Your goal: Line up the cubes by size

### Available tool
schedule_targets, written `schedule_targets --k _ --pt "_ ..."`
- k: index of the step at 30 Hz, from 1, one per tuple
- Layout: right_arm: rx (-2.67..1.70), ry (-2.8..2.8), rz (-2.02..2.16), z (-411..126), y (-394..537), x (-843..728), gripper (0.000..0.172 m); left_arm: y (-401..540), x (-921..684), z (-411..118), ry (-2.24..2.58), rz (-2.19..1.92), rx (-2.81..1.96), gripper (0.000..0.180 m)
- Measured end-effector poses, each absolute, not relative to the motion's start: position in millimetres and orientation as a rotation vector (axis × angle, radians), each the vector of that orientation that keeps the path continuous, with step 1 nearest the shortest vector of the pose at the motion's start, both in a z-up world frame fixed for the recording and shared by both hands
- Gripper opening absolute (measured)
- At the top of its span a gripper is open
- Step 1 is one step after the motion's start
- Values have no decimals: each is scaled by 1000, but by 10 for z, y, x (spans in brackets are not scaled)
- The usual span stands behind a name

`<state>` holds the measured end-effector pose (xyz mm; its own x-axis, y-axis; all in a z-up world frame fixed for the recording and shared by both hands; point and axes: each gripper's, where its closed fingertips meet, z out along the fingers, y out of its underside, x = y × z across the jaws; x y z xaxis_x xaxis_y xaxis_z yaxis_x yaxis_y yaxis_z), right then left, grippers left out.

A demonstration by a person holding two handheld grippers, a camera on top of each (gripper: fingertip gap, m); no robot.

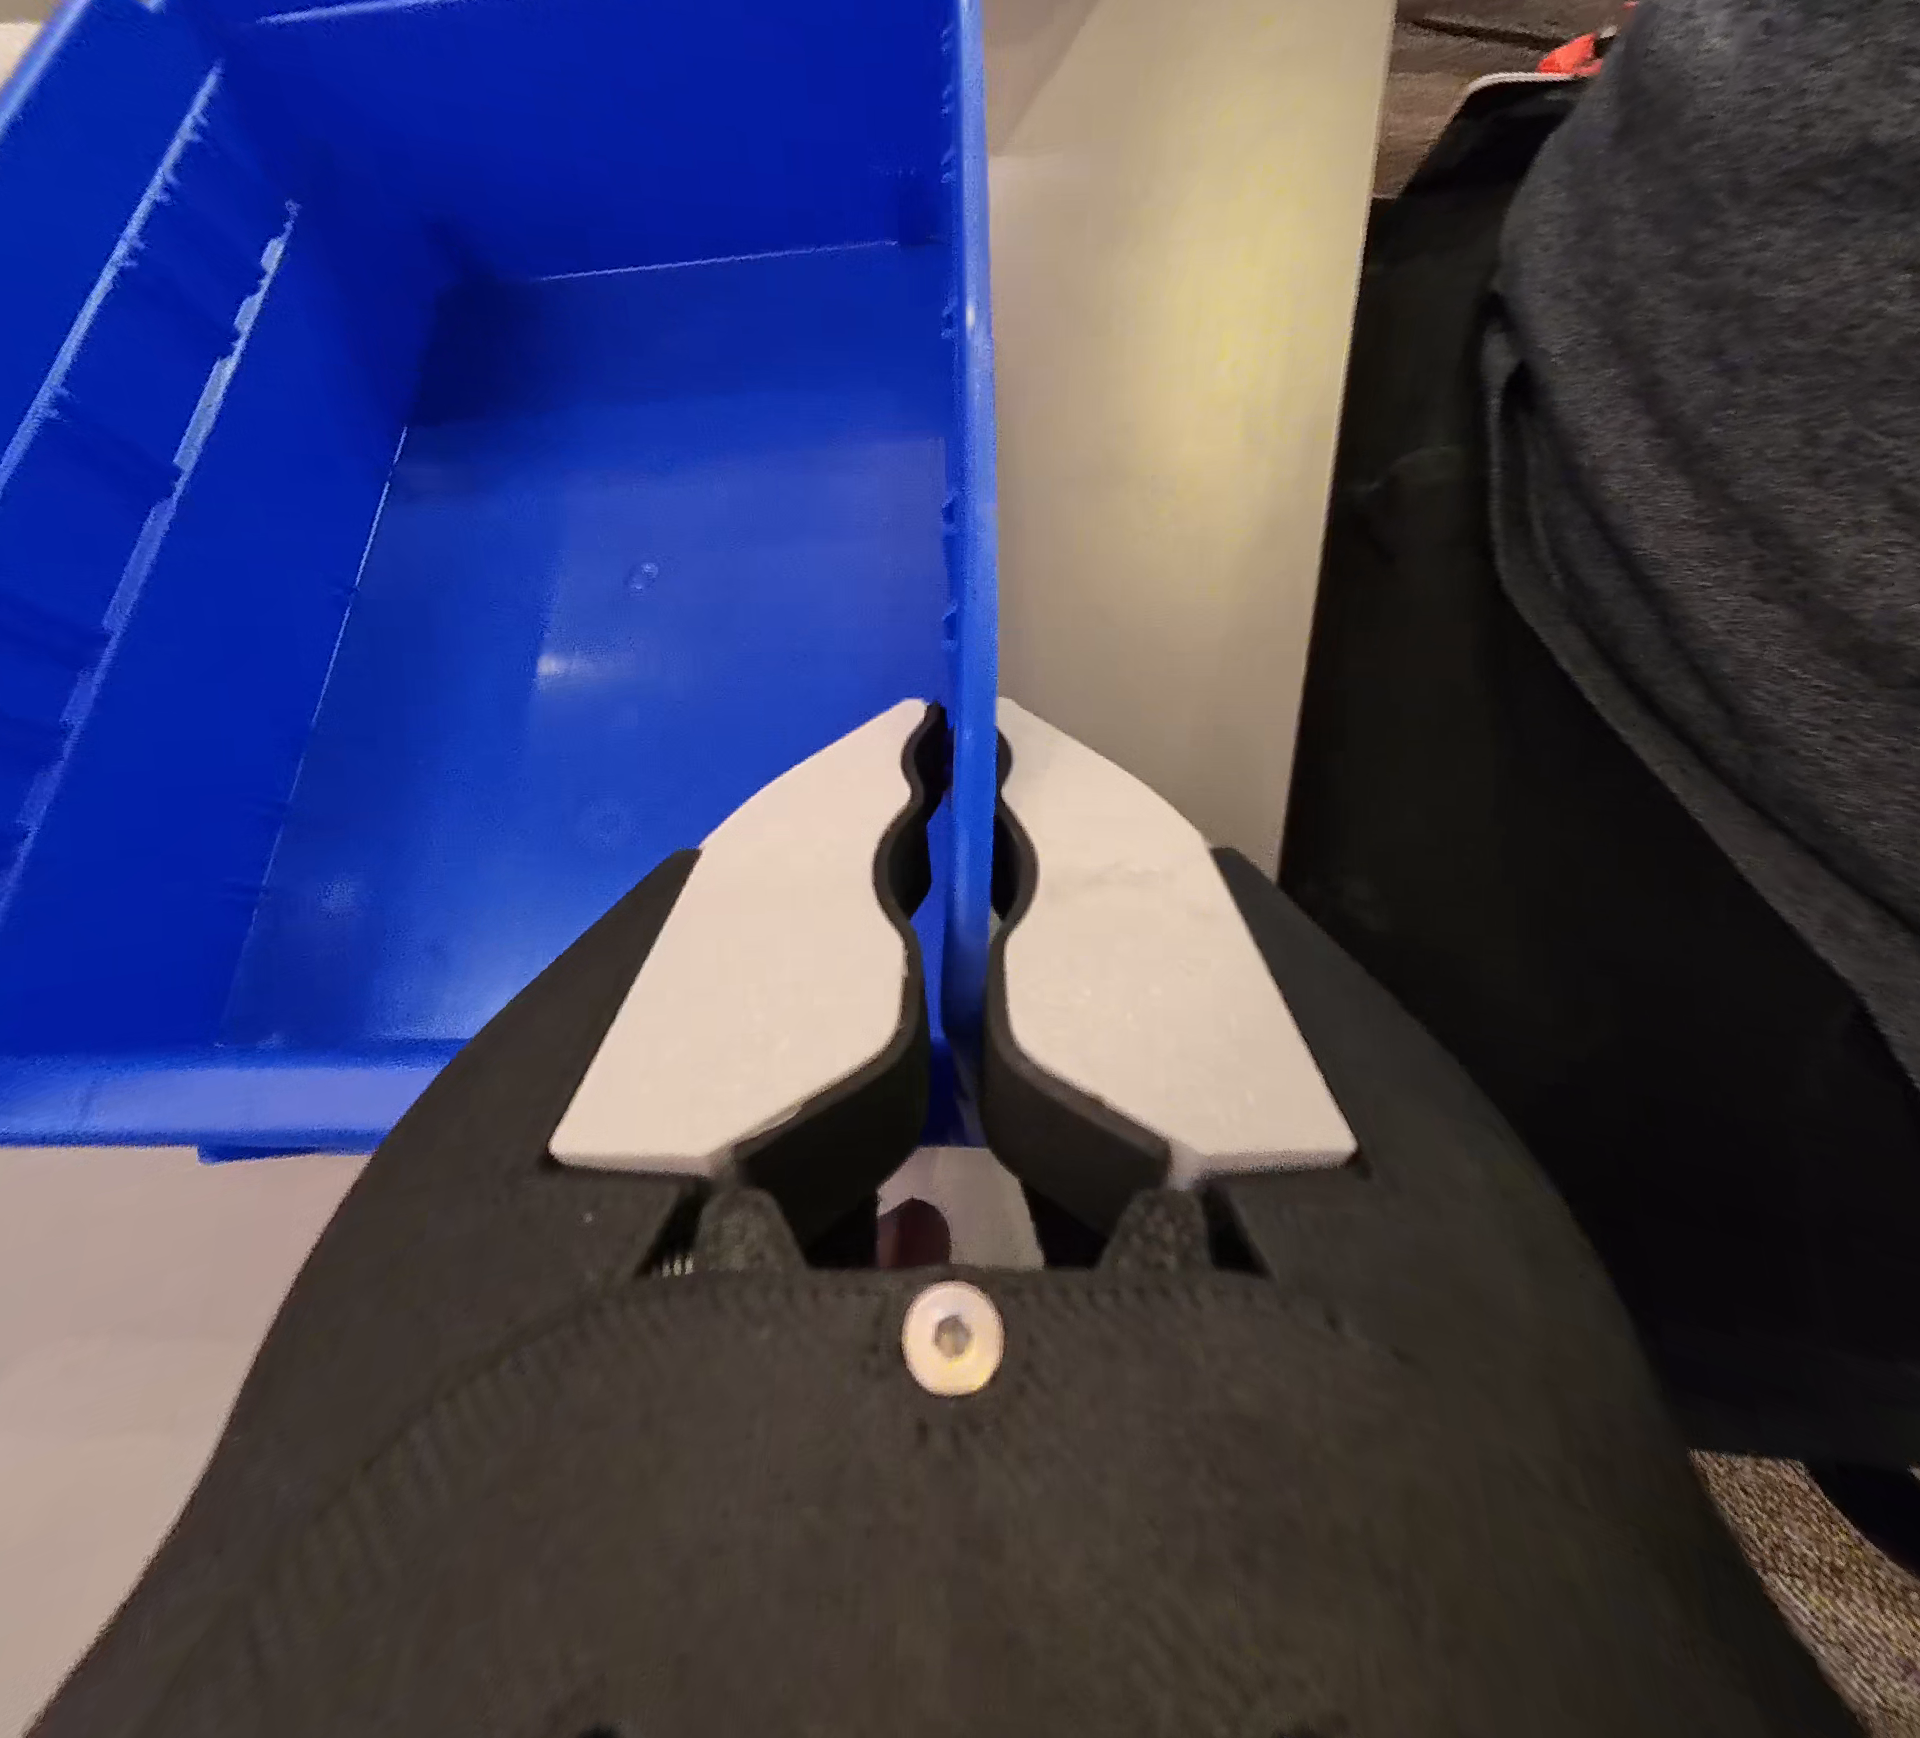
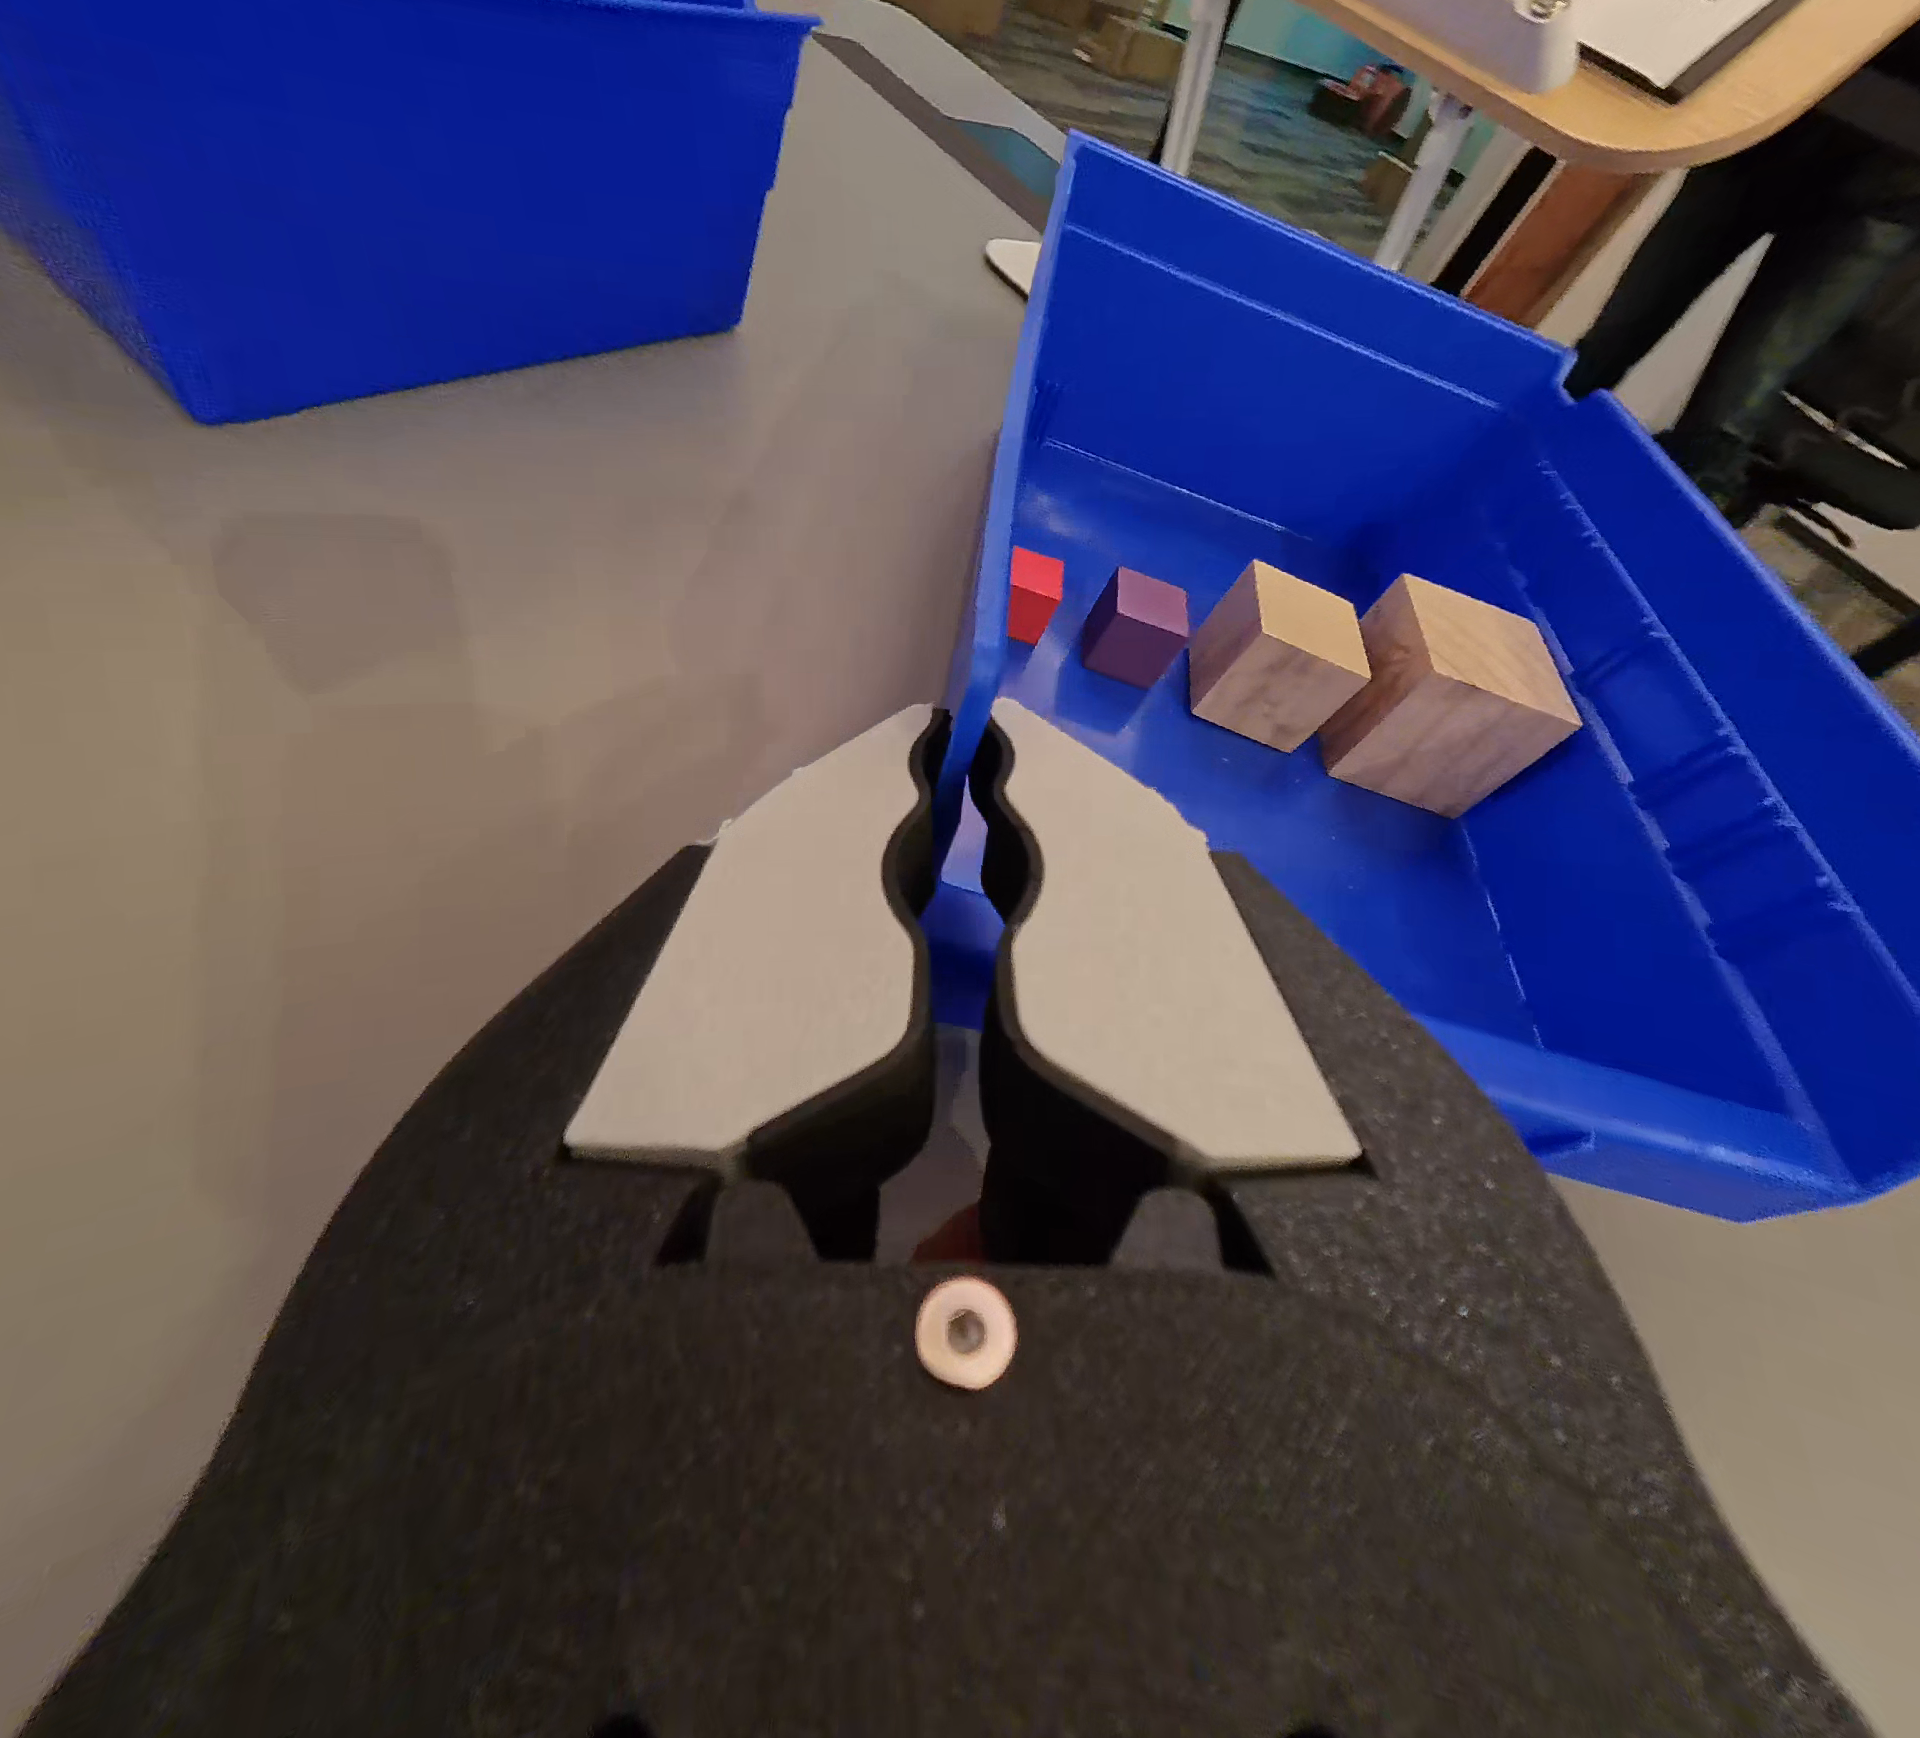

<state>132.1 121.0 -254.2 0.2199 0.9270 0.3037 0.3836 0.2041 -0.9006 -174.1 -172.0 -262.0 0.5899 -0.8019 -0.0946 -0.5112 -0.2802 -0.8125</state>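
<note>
- The left gripper [image 1: 971,732] is nearly closed, its wavy black pads pinching the thin side wall of a smooth blue plastic bin [image 1: 665,649] whose floor shows nothing on it.
- The right gripper [image 2: 966,738] is likewise nearly closed, clamped on the thin wall of a second bin [image 2: 1662,857] near its corner.
- Inside that bin four cubes stand in a row near its far wall, smallest by the gripped wall: red cube [image 2: 1036,592], purple cube [image 2: 1135,623], a wooden cube [image 2: 1276,654] and a larger wooden cube [image 2: 1449,693], the two apparently touching.
- Both bins rest on a matte grey table [image 2: 468,597].
</note>
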Motion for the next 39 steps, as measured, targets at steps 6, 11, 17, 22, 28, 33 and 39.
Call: schedule_targets --k 6,11,17,22,28,33,39 --pt "-1332 -1441 720 -2545 1156 1190 3 -1836 -1582 -2621 1141 -493 -1925 5" --pt "-1272 -1525 775 -2543 1102 1088 7 -1880 -1473 -2622 1204 -536 -1906 5" --pt "-1260 -1521 768 -2549 1049 1096 6 -1948 -1348 -2622 1255 -574 -1887 5" --pt "-1238 -1532 771 -2548 918 1101 6 -1986 -1266 -2622 1291 -600 -1875 6" --pt "-1205 -1577 803 -2550 838 1078 8 -2002 -1176 -2622 1334 -629 -1857 6" --pt "-1180 -1605 850 -2549 716 1096 4 -2055 -1119 -2623 1359 -651 -1853 6" --pt "-1119 -1685 939 -2549 520 884 3 -2103 -1056 -2624 1384 -676 -1850 6"
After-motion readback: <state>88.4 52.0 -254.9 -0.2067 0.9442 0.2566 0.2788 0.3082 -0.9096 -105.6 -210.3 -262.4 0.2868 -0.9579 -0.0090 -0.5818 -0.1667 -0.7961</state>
